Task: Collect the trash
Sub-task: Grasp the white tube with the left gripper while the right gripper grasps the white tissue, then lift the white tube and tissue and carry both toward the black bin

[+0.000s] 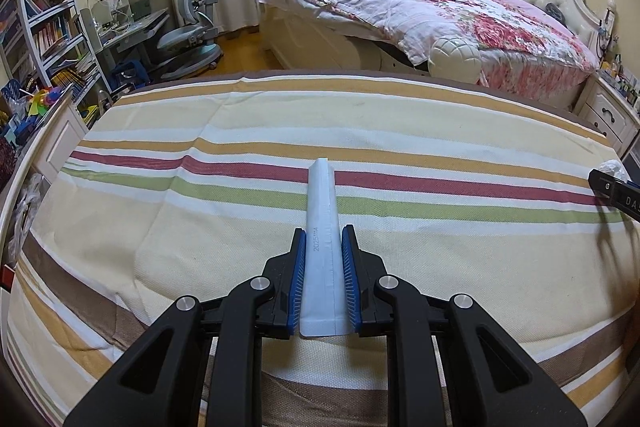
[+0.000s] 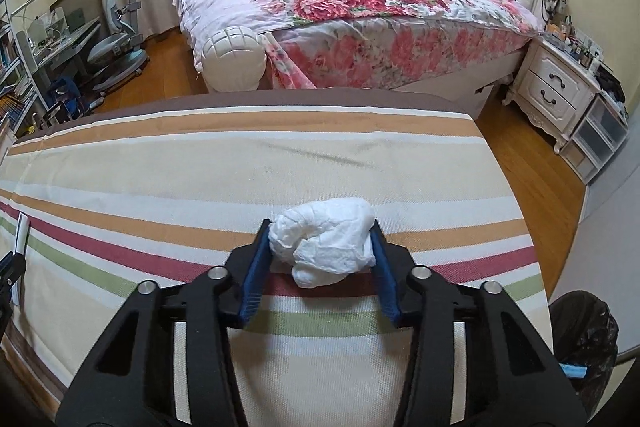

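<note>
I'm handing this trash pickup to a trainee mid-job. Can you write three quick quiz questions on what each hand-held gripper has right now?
1. True or false: the left hand-held gripper is shut on a flat pale-blue plastic packet.
2. What sits between the right hand-held gripper pads: A) crumpled white tissue wad, B) a book, C) a cup?
3. Fill in: both items are over the ____ cloth.

Key: 1 true; 2 A; 3 striped.
</note>
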A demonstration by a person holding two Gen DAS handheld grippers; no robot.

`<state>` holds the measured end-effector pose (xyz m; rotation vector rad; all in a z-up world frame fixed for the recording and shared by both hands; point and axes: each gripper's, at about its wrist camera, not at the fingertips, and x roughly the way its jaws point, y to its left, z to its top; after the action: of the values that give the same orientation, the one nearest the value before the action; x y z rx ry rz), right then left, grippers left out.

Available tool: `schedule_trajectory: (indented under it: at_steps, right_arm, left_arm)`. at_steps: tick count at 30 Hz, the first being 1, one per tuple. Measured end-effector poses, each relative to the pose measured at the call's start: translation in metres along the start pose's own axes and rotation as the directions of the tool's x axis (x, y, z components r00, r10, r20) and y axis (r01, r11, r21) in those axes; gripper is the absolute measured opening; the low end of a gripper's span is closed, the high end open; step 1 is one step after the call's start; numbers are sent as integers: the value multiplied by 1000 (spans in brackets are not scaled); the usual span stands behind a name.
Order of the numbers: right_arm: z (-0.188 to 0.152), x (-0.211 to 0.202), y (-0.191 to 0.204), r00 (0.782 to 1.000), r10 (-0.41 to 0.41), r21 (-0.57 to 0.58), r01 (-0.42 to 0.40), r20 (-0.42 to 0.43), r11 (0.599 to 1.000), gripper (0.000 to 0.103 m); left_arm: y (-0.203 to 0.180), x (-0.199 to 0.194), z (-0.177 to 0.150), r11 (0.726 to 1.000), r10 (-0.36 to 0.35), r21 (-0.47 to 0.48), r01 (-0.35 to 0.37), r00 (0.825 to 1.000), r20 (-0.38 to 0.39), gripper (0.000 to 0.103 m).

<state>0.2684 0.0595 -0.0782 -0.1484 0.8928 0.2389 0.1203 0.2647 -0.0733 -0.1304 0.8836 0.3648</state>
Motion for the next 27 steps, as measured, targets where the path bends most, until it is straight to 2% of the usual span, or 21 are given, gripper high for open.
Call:
schedule_trajectory:
  at_steps: [5, 13, 27]
  right_arm:
    - [-5, -6, 2, 1000, 15, -9, -15, -1, 1000, 34]
    - [-35, -30, 6, 999, 41, -30, -41, 3, 999, 33]
    - [-84, -72, 18, 997, 70, -69, -69, 15, 995, 33]
  left_arm:
    - [1, 0, 0, 1000, -8, -7, 8, 1000, 1, 19]
    - [2, -4, -1, 1000, -24, -4, 24, 1000, 10, 19]
    - [-7, -35, -21, 999, -51, 22, 50, 998, 47, 19]
